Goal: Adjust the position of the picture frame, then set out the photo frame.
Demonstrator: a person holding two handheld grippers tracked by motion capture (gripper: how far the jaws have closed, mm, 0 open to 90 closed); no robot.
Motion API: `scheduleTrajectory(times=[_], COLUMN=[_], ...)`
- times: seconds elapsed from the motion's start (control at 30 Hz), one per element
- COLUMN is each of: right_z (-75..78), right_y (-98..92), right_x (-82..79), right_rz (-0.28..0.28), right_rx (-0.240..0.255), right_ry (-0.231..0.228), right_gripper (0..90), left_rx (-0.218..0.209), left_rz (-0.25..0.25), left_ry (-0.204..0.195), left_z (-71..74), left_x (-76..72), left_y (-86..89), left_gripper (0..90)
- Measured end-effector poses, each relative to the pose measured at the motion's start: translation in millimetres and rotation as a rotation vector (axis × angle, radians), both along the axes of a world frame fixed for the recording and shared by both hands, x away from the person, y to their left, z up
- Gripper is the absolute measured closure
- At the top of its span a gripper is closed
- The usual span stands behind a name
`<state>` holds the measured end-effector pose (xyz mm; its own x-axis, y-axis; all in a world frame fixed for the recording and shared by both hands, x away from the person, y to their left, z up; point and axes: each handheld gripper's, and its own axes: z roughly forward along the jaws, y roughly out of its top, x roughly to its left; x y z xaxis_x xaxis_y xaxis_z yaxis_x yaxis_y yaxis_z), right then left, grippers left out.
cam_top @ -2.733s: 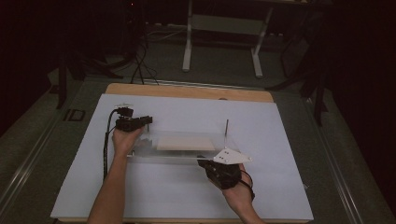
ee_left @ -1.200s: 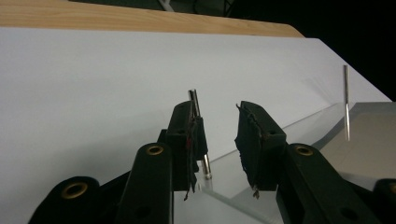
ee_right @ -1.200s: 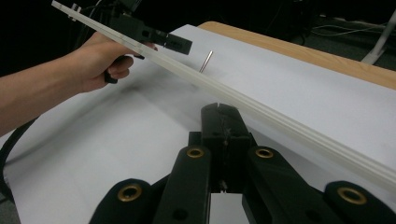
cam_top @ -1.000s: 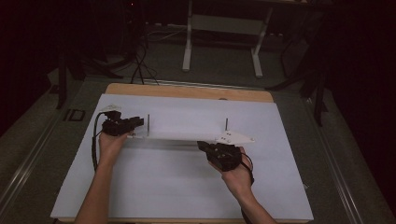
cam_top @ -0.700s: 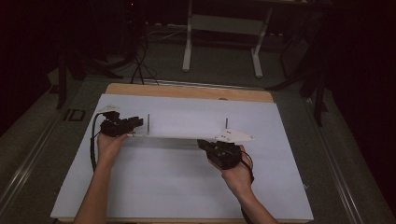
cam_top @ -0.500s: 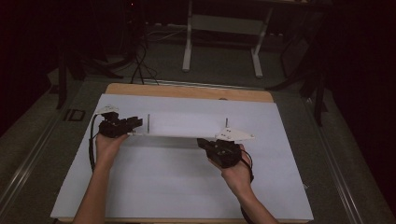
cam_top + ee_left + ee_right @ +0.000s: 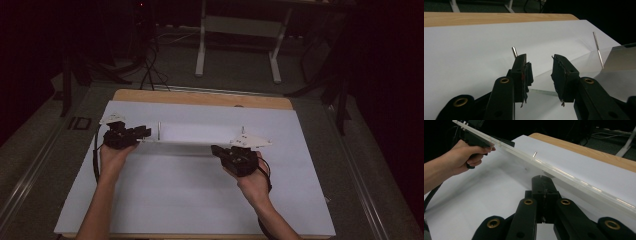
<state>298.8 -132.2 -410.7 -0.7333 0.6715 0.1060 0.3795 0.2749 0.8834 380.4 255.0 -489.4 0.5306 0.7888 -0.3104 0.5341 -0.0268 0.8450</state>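
While my left gripper (image 7: 539, 72) has its jaws just opening, apart around the clear plate's (image 7: 195, 134) end, my right gripper (image 7: 543, 185) stays closed at the other end; the plate's long axis runs between them.

High view: fixed above the near side, facing forward and down, well back from the white sheet (image 7: 200, 200). Left gripper view: low and close, facing right along the clear plate (image 7: 624, 62). Right gripper view: low and close, facing left. Both gripper views share the plate and sheet
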Motion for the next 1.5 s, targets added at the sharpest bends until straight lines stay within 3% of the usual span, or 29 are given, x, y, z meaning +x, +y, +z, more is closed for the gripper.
scheduleTrajectory(times=[0.6, 0.8, 1.0, 1.2, 1.5], right_z=[4.2, 5.5, 7.9, 9.6, 11.2], right_y=[-0.7, -0.5, 0.1, 0.7, 1.0], right_x=[6.2, 8.4, 11.0, 13.2, 15.5], right_rz=[-0.003, -0.003, -0.005, -0.009, -0.01], right_rx=[0.002, 0.002, -0.011, -0.008, -0.011], right_ry=[0.006, 0.005, 0.002, 0.004, 0.003], right_gripper=[90.0, 90.0, 90.0, 90.0, 90.0], left_rx=[-0.002, 0.009, -0.021, -0.018, 0.002], left_rz=[0.011, -0.01, -0.017, -0.045, -0.059], left_ry=[-0.028, -0.03, -0.03, -0.021, -0.061], left_z=[1.6, 2.1, -2.2, -3.3, -0.4], left_x=[-12.5, -16.2, -21.8, -25.7, -32.7], left_y=[8.5, 9.9, 15.5, 15.2, 13.2], left_gripper=[62.3, 61.1, 60.4, 59.4, 57.3])
